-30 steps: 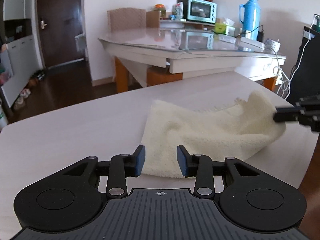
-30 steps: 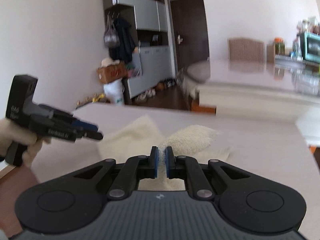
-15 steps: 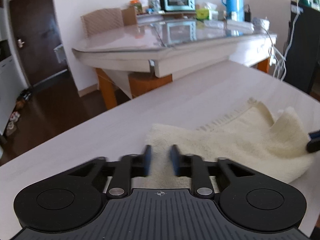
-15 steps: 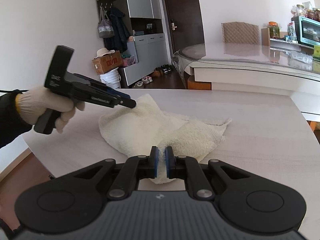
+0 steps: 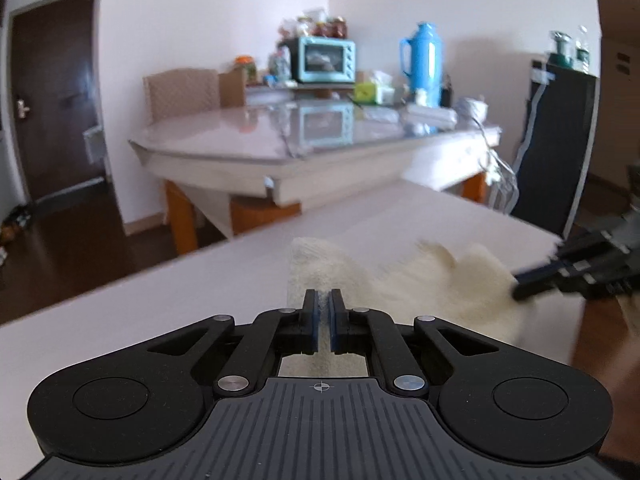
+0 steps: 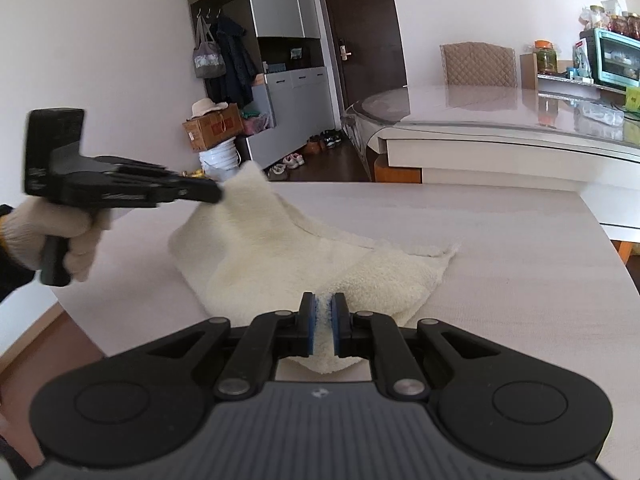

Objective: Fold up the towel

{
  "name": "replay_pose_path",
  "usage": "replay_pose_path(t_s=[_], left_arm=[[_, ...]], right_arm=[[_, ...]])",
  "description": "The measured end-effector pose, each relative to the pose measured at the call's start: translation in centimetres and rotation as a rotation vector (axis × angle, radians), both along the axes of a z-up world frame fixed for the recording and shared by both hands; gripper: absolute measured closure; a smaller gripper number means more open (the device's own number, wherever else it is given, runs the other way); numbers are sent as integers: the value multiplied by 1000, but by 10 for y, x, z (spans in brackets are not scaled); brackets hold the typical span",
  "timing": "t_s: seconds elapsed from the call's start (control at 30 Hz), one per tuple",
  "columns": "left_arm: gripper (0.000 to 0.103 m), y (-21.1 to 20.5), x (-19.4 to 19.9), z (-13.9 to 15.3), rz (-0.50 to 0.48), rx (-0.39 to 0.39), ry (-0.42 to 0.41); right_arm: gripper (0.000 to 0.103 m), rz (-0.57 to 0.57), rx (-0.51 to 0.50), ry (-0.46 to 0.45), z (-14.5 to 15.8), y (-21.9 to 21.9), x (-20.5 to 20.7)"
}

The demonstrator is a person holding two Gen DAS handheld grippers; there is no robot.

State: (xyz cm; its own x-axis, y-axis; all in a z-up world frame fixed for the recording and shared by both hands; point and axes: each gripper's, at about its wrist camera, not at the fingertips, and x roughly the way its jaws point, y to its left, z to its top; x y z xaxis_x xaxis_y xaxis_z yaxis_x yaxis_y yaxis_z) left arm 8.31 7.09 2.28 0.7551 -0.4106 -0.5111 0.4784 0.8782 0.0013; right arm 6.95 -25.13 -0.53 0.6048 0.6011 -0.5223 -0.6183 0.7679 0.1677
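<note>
Right wrist view: gloved left hand (image 6: 48, 236) lifts towel (image 6: 280, 248) corner.

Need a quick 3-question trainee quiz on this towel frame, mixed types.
1. True or false: the left claw holds a corner of the towel raised off the table.
2. What is between the right claw's pads? A) nothing B) towel edge C) a cord
3. Fill in: the blue flask stands to the ____ of the small oven in the left wrist view.

Key: 1 true; 2 B; 3 right
</note>
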Motion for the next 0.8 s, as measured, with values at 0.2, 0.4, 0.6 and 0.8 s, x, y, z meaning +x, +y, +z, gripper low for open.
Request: replay_pose_path(t_s=[0.2,0.4,0.6,0.8], left_arm=[[98,-5,-37,-10,-77,78,-11],[97,-14,-52,-21,-119,136,-31],[97,-16,-59,-24,-124,155,-42],[91,-8,-62,-20,-169,133,-44]], right_arm=[[85,-19,25,-37,15,-2,-2],[61,96,-14,-44,22,32,19],[61,326,-54,-81,17,80,20],[65,455,-77,-114,12,102,13]])
